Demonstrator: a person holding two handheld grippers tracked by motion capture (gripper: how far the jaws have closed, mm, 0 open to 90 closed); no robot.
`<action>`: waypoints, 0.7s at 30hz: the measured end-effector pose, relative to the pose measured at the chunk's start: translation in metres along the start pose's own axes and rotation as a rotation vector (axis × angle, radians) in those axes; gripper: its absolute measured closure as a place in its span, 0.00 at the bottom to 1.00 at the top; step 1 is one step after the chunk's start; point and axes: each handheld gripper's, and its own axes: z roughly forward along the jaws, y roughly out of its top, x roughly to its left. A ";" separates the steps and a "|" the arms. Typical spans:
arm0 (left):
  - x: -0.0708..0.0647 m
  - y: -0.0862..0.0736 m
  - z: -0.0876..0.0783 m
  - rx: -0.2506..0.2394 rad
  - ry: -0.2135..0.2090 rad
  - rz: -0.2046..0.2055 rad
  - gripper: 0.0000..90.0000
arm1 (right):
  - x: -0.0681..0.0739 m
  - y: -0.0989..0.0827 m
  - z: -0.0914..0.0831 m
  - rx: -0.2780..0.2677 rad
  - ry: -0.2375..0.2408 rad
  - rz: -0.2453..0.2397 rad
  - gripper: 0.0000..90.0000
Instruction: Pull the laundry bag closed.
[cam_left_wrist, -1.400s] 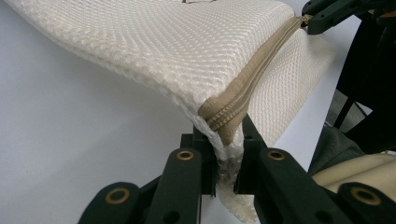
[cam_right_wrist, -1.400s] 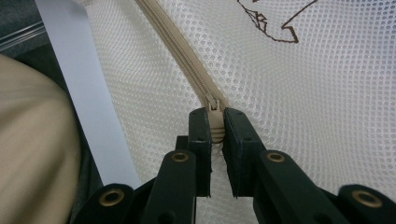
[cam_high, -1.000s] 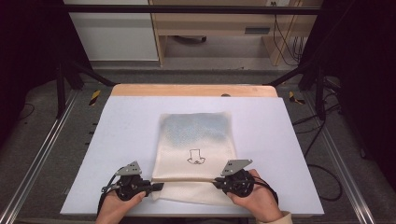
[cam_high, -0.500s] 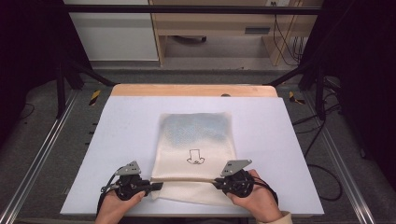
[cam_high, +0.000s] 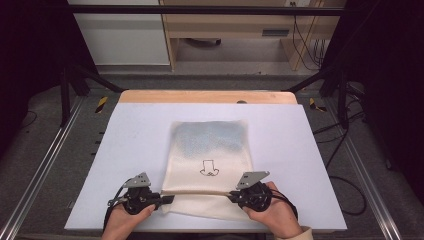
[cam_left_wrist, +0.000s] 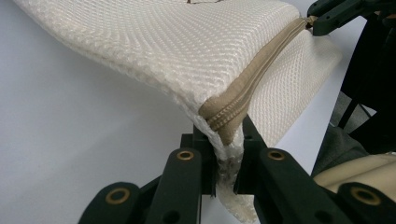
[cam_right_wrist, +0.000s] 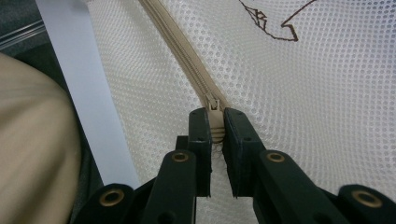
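Here we are pinching the mesh bag (cam_high: 210, 165): left gripper (cam_left_wrist: 227, 154) clamping its corner, right gripper (cam_right_wrist: 216, 135) clamping the zipper pull (cam_right_wrist: 215, 122), which may slip free under tension.

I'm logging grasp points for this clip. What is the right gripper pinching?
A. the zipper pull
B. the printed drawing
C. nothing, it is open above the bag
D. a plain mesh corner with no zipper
A. In the right gripper view the right gripper is closed on the beige zipper pull at the end of the zipper of the mesh bag; the drawing lies farther off.
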 end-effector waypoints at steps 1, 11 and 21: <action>0.000 0.000 0.000 0.000 0.000 -0.002 0.91 | 0.000 0.000 0.000 0.000 -0.002 0.003 0.91; 0.001 0.000 -0.001 -0.003 0.002 -0.003 0.91 | -0.002 -0.004 -0.002 0.004 -0.008 0.004 0.91; 0.000 0.000 -0.001 0.000 0.005 0.001 0.92 | -0.003 -0.007 -0.004 -0.002 -0.011 0.018 0.91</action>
